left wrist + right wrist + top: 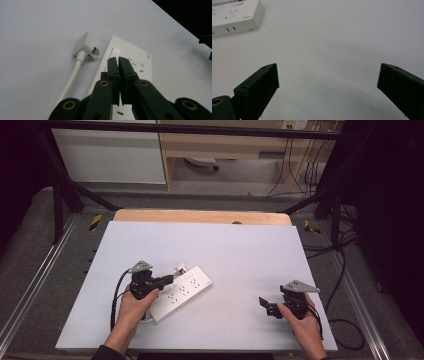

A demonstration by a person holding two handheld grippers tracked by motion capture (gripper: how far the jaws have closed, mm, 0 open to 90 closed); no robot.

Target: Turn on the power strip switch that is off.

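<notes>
**Left tool closed over the power strip, right tool waiting wide open**

A white rectangular plastic power strip [180, 292] lies at an angle on the pale grey surface [240, 250], left of the middle and toward the person's side. The left tool [167, 280] sits right above it, held in the person's left hand [134, 304]. In the left gripper view its two black jaws are pressed together with nothing between them, their tips hanging over the strip's top face close to a row of socket slots [136, 65]. Whether the tips actually rest on the plastic I cannot tell.

Just beside the strip's far end lies a white three-pin plug [85, 45] on the surface, its metal prongs pointing toward the strip's edge and close to it, not inserted. Its white round cable [71, 79] runs back alongside the strip toward the person.

The right tool [268, 306] is well apart from all this, low over bare surface near the right edge, held in the right hand [306, 322]. Its jaws stand wide open and empty. From the right gripper view, a corner of the strip [237, 18] lies far off at the upper left.
</notes>
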